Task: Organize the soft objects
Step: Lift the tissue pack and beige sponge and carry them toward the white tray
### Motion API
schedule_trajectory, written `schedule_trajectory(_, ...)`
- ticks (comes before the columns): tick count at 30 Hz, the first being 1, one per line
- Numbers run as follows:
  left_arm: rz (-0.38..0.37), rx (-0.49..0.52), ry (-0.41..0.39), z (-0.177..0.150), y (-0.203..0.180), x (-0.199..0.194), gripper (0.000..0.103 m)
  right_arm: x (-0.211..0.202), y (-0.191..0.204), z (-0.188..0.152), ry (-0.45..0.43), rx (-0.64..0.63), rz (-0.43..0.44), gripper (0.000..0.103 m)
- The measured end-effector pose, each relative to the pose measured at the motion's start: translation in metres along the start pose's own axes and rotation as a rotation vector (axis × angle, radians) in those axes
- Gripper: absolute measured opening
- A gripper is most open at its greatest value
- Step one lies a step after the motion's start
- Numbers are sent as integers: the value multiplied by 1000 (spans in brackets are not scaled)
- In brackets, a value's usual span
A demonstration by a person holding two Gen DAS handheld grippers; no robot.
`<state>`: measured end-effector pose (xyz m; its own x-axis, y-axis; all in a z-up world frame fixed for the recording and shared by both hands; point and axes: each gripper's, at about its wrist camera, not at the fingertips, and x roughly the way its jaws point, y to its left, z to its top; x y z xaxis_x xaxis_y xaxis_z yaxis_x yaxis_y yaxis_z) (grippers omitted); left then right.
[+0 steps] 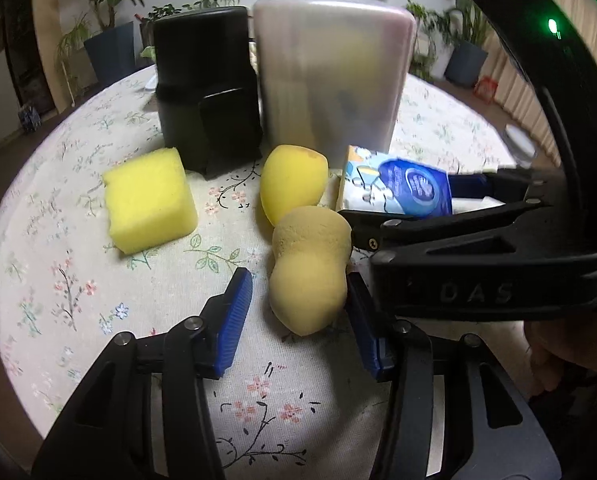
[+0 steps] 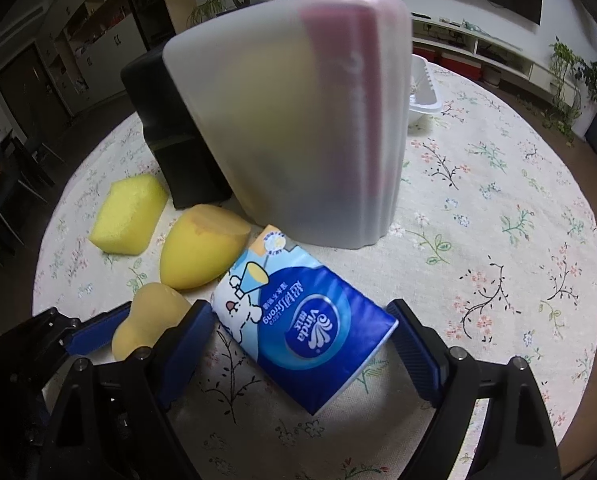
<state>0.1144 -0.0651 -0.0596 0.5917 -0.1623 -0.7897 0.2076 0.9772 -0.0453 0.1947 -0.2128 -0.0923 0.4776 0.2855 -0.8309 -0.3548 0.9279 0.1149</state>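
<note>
two grippers: both are lowered steeply toward the floral tablecloth (image 1: 58,208), each set around a different soft thing.
risk, left side: the gourd-shaped sponge (image 1: 308,270) could be rolled or squeezed out sideways, since only the right pad is seen against it.
risk, right side: the vinda tissue pack (image 2: 298,320) lies skewed between the pads, so it could be twisted or slid if closed on as it stands.
risk, crowding: the left pad of the right gripper sits just beside the gourd-shaped sponge, so a bump between tools is judged possible.
left gripper (image 1: 298,316): partly spread; a gap is left at its left pad, nothing is pinched yet.
right gripper (image 2: 302,344): spread wide around the tissue pack; a firm pinch is not shown.
other soft things: a teardrop sponge (image 1: 290,182) and a square yellow sponge (image 1: 150,204) are left on the cloth.
containers: a frosted bin (image 2: 298,128) and a black bin (image 1: 206,88) stand upright behind.
</note>
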Motion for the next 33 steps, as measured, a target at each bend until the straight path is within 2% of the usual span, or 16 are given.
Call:
schedule_trajectory(5, -28, -30, 9, 6, 4, 2, 42, 0, 5, -3, -10, -25, -28, 85)
schedule_trajectory(7, -32, -17, 5, 6, 4, 1, 30, -2, 5, -5, -19, -27, -33, 83)
schedule_trajectory(9, -33, -10, -6, 4, 2, -1, 28, -3, 4, -6, -23, -30, -37, 80)
schedule_trajectory(13, -34, -17, -26, 0, 2, -5, 27, -8, 7, -9, -34, -56, -57, 75)
schedule_trajectory(25, -70, -55, -91, -9, 18, -41, 27, -39, 2, -26, -78, -24, -25, 74)
schedule_trajectory(33, -64, -92, -134, -3, 42, -66, 27, -72, -13, -35, -102, -2, -46, 74)
